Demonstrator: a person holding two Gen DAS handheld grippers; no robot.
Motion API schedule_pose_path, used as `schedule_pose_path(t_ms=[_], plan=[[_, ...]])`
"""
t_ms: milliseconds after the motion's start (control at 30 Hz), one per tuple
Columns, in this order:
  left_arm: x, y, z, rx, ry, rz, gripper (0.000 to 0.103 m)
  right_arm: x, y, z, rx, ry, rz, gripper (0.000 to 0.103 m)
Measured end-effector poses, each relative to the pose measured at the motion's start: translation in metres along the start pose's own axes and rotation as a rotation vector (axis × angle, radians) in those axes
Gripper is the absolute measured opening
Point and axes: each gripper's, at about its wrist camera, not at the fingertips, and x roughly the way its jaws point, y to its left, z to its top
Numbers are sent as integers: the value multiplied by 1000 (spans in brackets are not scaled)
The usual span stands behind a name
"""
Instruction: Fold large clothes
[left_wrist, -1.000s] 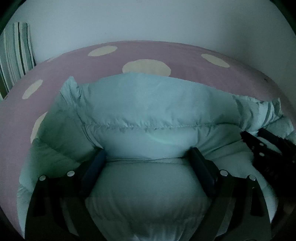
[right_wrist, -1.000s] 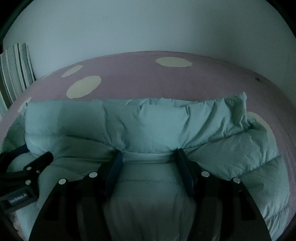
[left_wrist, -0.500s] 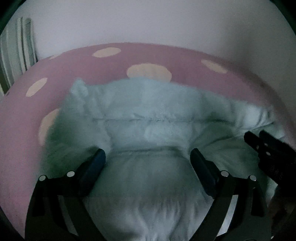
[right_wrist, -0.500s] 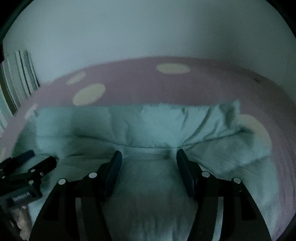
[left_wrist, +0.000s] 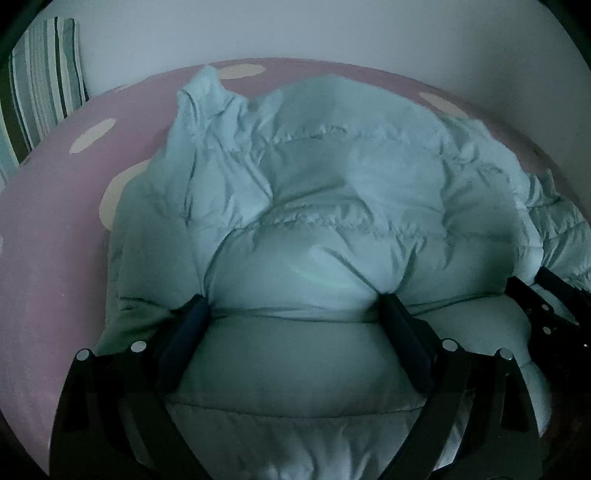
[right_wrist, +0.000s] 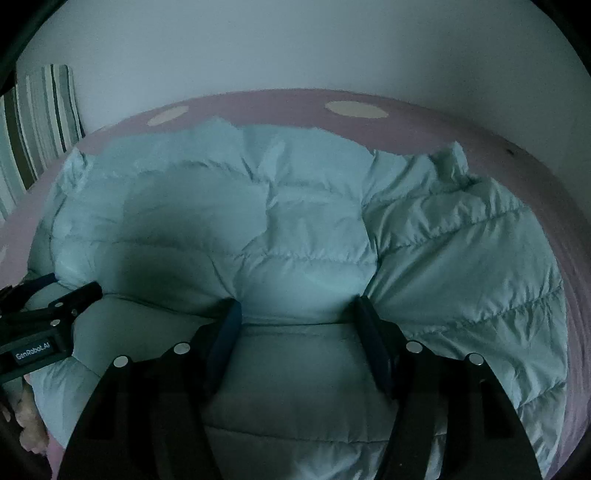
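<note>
A pale blue quilted puffer jacket (left_wrist: 332, 177) lies bunched on a pink bed sheet with cream dots (left_wrist: 55, 229); it also fills the right wrist view (right_wrist: 295, 229). My left gripper (left_wrist: 295, 306) has its fingers spread wide around a thick fold of the jacket, which bulges between them. My right gripper (right_wrist: 297, 306) grips a fold of the same jacket in the same way. The right gripper shows at the right edge of the left wrist view (left_wrist: 546, 299); the left gripper shows at the left edge of the right wrist view (right_wrist: 48, 317).
A striped pillow (left_wrist: 37, 92) leans at the back left against a white wall (right_wrist: 295, 48). The pink sheet (right_wrist: 424, 122) stretches behind and beside the jacket. The scene is dim.
Both grippers have carried the held edge of the jacket forward and up. The jacket now rises and bunches higher, covering more of the sheet behind it.
</note>
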Motion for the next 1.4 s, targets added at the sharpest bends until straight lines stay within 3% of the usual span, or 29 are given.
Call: schedule_pose_path(t_ms=[167, 267, 367, 500, 567, 767, 867, 933, 1033, 1200, 1267, 1400], plan=[[-37, 10, 2, 3, -45, -24, 91, -33, -10, 6, 46, -43, 30, 64], [-73, 39, -4, -78, -127, -18, 92, -69, -31, 3, 90, -109, 5, 72], [-92, 75, -15, -183, -142, -14, 92, -92, -62, -7, 151, -131, -46, 74], [-84, 108, -37, -283, -76, -37, 92, -94, -100, -27, 234, -76, -99, 74], [-77, 117, -48, -319, -45, -85, 93, -91, -112, -38, 261, -49, -114, 74], [-57, 115, -57, -325, 14, -186, 93, -76, -121, -59, 297, 6, -88, 77], [-52, 115, -51, -341, 6, -195, 93, -66, -119, -57, 303, 25, -66, 77], [-47, 107, -50, -349, 7, -188, 86, -54, -122, -58, 342, 47, -33, 77], [-46, 100, -48, -339, 3, -201, 65, -51, -125, -65, 379, 47, -12, 77], [-44, 95, -46, -343, -1, -278, 27, -56, -110, -67, 368, 35, 23, 42], [-49, 93, -45, -335, -17, -277, 21, -58, -104, -62, 366, 25, 43, 28], [-64, 97, -47, -344, -43, -273, 17, -67, -100, -64, 384, 18, 86, 21]])
